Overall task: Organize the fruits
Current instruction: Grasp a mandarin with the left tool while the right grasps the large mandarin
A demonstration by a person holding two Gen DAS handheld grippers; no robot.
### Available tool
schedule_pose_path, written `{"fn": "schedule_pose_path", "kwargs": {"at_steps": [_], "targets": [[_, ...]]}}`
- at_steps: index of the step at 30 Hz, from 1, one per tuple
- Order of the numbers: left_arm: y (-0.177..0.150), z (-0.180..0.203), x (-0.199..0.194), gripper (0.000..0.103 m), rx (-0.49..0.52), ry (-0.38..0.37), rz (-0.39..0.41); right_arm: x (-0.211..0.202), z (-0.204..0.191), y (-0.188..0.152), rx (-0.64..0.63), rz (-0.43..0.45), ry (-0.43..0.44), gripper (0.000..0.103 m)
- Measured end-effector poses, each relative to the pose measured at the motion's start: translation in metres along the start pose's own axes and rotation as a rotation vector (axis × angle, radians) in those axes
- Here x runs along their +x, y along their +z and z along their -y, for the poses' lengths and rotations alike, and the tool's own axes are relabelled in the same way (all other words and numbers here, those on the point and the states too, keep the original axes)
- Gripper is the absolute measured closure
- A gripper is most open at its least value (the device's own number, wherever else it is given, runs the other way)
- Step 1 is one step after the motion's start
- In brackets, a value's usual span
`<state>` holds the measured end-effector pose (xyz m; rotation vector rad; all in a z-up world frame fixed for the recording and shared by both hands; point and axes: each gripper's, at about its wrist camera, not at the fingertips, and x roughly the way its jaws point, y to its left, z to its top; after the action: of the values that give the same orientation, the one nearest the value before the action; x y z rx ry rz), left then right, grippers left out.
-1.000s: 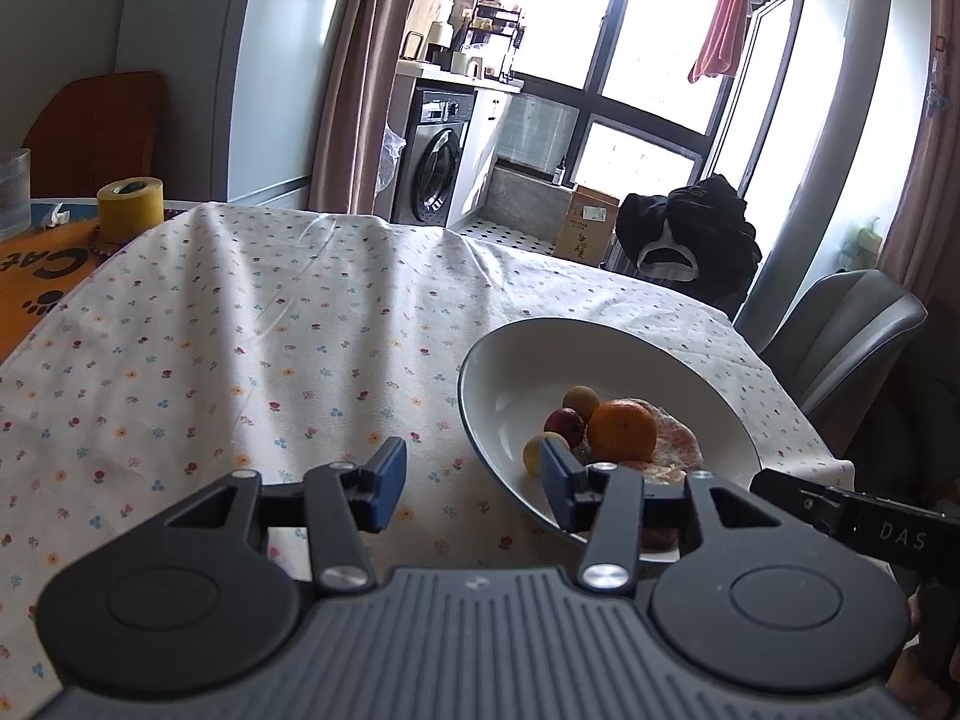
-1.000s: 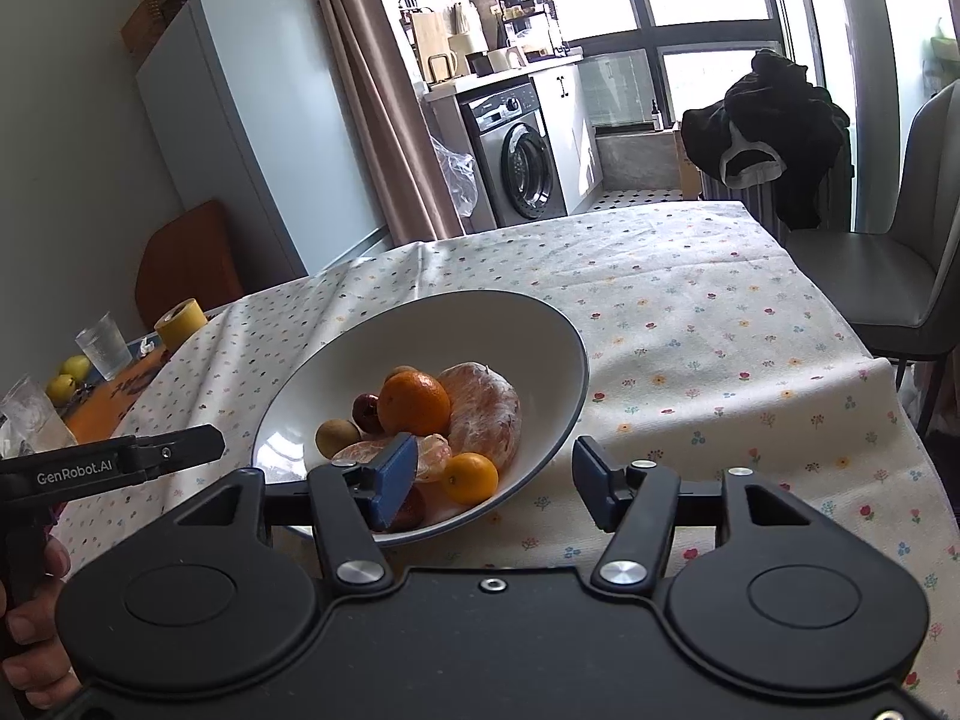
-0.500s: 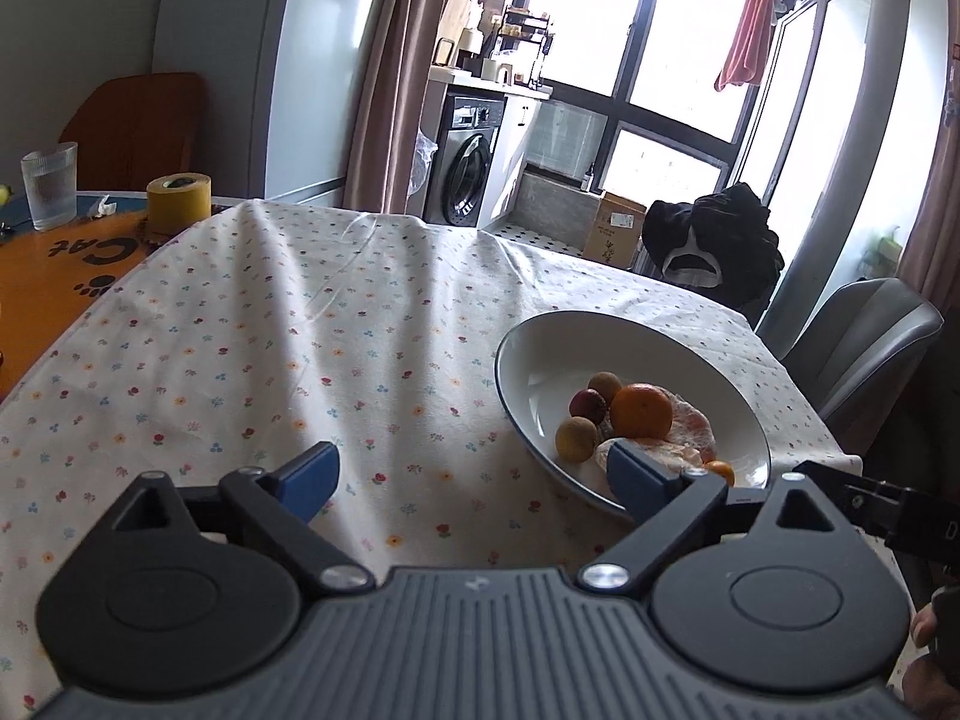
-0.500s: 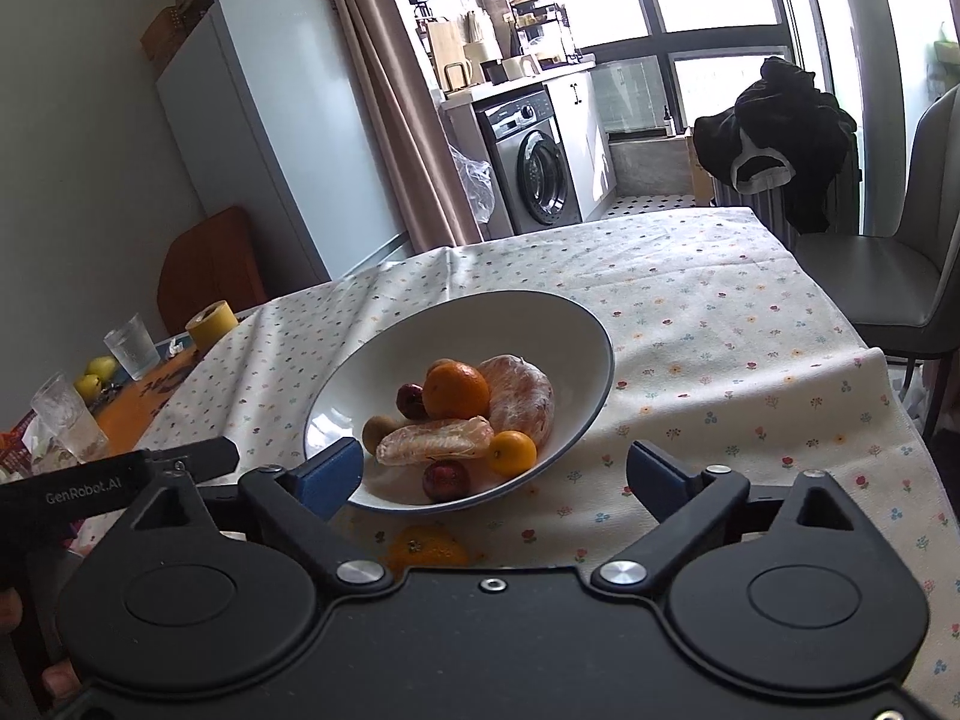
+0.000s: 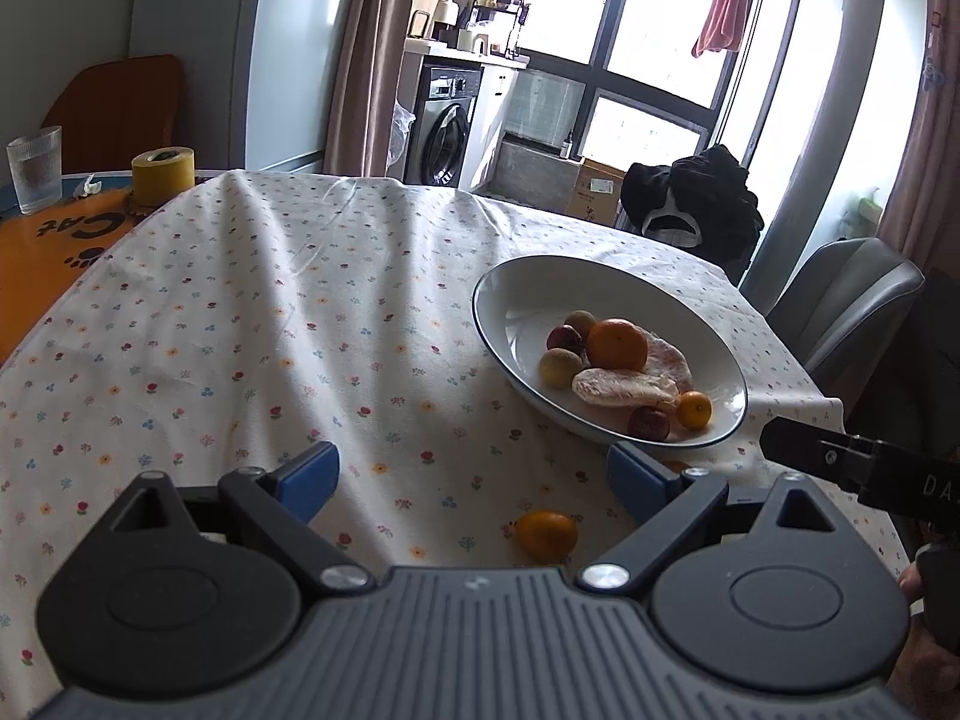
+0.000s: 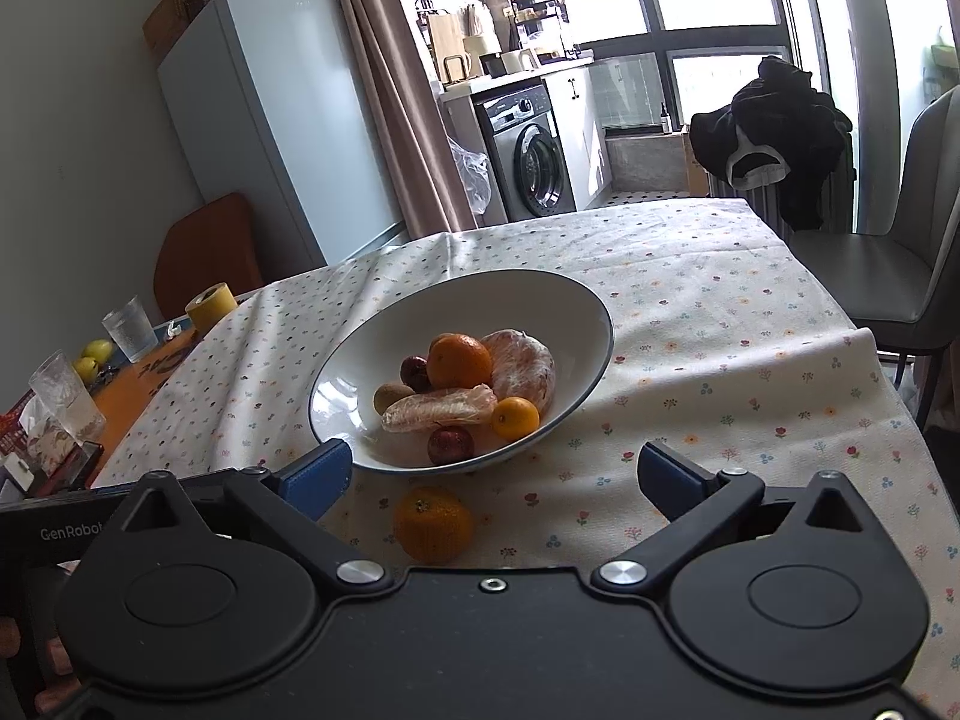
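One orange (image 6: 433,523) loose on cloth (image 5: 252,324) by bowl (image 6: 591,312) near rim; both grippers (image 5: 471,474) (image 6: 495,471) spread wide, empty, likely ready to collect it

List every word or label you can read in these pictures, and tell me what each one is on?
"GenRobot" on the black handle of the left gripper; it runs on behind the fingers.
"Cat", upside down, with paw prints, on the orange mat.
"DA", cut off at the frame edge, on the black handle of the right gripper.
The cardboard box label and washing machine panel are too small to read.
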<state>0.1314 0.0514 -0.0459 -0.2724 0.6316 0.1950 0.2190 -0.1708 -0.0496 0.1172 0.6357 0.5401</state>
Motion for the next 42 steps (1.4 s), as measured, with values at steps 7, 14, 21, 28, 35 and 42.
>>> {"fn": "schedule_pose_path", "kwargs": {"at_steps": [7, 14, 21, 28, 35, 42], "targets": [[-0.008, 0.003, -0.002, 0.008, 0.014, -0.013, -0.003, -0.002, 0.000, -0.009, 0.000, -0.013, -0.004, 0.000], [-0.015, 0.008, 0.000, 0.011, 0.027, -0.022, 0.008, -0.002, 0.004, -0.017, 0.006, -0.017, -0.019, 0.000], [-0.020, 0.015, 0.007, 0.017, 0.057, -0.044, 0.005, 0.004, 0.009, -0.022, 0.001, -0.031, -0.013, 0.001], [-0.025, 0.019, 0.020, 0.039, 0.060, -0.071, -0.035, 0.011, 0.007, -0.025, -0.013, -0.048, -0.001, 0.002], [-0.031, 0.015, 0.033, 0.078, 0.028, -0.081, -0.076, 0.020, 0.004, -0.026, -0.018, -0.065, 0.007, 0.002], [-0.023, 0.009, 0.027, 0.078, 0.022, -0.068, -0.036, 0.027, -0.003, -0.024, -0.037, -0.070, 0.020, 0.007]]}}
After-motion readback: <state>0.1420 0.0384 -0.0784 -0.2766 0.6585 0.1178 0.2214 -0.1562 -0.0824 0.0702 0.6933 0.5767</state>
